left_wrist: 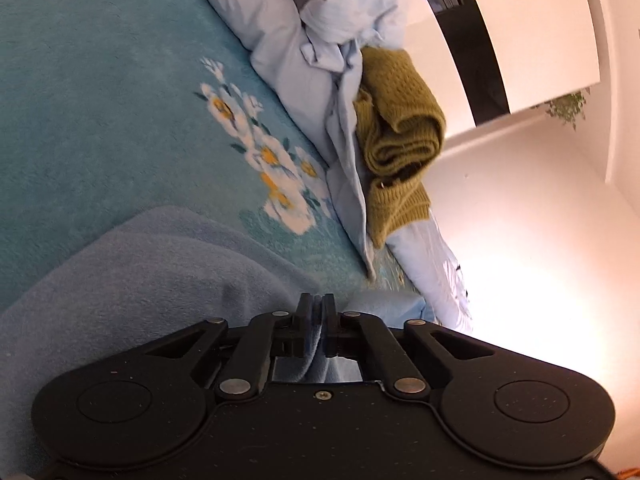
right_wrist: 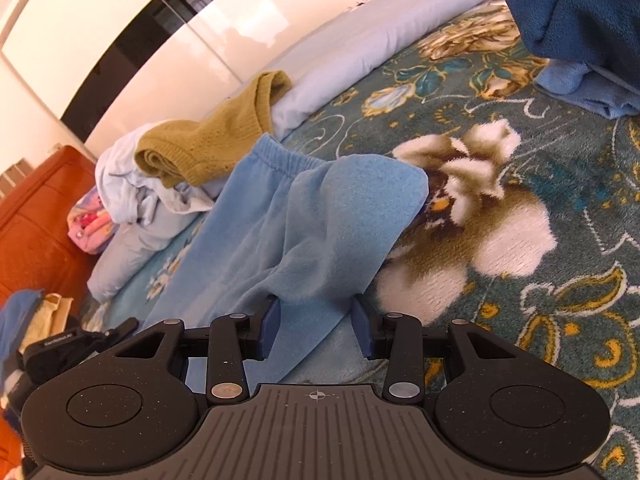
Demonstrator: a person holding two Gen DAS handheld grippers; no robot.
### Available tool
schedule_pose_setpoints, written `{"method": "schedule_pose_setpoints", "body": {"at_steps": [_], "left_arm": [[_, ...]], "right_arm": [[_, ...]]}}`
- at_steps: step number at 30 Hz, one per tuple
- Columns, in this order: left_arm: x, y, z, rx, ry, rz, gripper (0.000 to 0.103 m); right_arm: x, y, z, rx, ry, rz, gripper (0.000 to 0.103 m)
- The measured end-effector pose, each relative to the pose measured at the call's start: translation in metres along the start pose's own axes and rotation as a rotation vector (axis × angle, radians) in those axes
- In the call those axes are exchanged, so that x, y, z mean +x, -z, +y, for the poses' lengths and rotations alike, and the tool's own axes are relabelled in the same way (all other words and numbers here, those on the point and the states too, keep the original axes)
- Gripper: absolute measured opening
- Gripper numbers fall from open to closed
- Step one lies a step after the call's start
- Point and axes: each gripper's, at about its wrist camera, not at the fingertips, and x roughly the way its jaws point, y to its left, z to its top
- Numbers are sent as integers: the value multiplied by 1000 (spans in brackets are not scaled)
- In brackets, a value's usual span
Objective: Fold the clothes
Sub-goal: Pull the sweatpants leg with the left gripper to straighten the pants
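Note:
Light blue fleece trousers (right_wrist: 304, 216) lie on a floral blanket (right_wrist: 520, 208), with the elastic waistband at the far end and one part folded over. My right gripper (right_wrist: 316, 330) is open, its blue pads on either side of the near cloth edge, which lies loose between them. My left gripper (left_wrist: 318, 308) is shut on a fold of the same blue fleece (left_wrist: 140, 280), which drapes to the left over the turquoise blanket (left_wrist: 100, 100).
An olive knit sweater (left_wrist: 396, 136) lies on crumpled pale blue cloth (left_wrist: 344, 28) and a rolled duvet (right_wrist: 360, 52) at the bed's far edge. A dark blue fleece pile (right_wrist: 580, 12) is at the top right. An orange headboard (right_wrist: 36, 216) stands at the left, white wardrobe doors (right_wrist: 200, 20) behind.

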Motion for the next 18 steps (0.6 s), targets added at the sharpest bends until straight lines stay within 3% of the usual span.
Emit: {"method": "schedule_pose_setpoints", "body": {"at_steps": [3, 7, 13, 18], "left_arm": [[-14, 0, -11, 106, -56, -46, 0], [-51, -7, -14, 120, -53, -135, 0], [-152, -17, 0, 151, -80, -326, 0], [-241, -13, 43, 102, -206, -474, 0]], "right_arm": [[-1, 2, 2, 4, -4, 0, 38], [-4, 6, 3, 15, -1, 1, 38], [-15, 9, 7, 8, 21, -5, 38], [-20, 12, 13, 1, 37, -6, 38]]}}
